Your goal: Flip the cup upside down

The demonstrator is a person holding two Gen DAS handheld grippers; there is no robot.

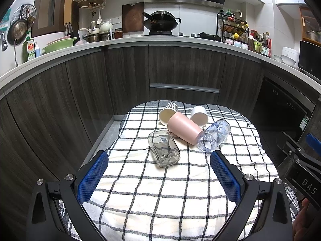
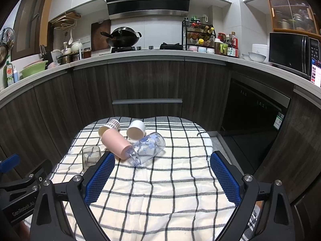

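Several cups lie on their sides on a checked cloth point(image 1: 160, 190). A clear square glass point(image 1: 164, 148) lies nearest, also in the right wrist view point(image 2: 90, 157). Behind it lie a pink cup point(image 1: 184, 128) point(image 2: 115, 143), a clear cup with blue print point(image 1: 214, 135) point(image 2: 147, 147), a white cup point(image 1: 199, 115) point(image 2: 136, 131) and a striped cup point(image 1: 168, 113) point(image 2: 109, 127). My left gripper point(image 1: 159, 156) is open and empty, just short of the glass. My right gripper point(image 2: 161, 157) is open and empty, just right of the printed cup.
Dark wood cabinets point(image 1: 180, 70) stand close behind the cloth-covered table. A kitchen counter point(image 2: 152, 55) above holds a wok, bottles and bowls. A dishwasher front point(image 2: 254, 108) is at the right. The other gripper's body shows at the right edge of the left wrist view point(image 1: 301, 172).
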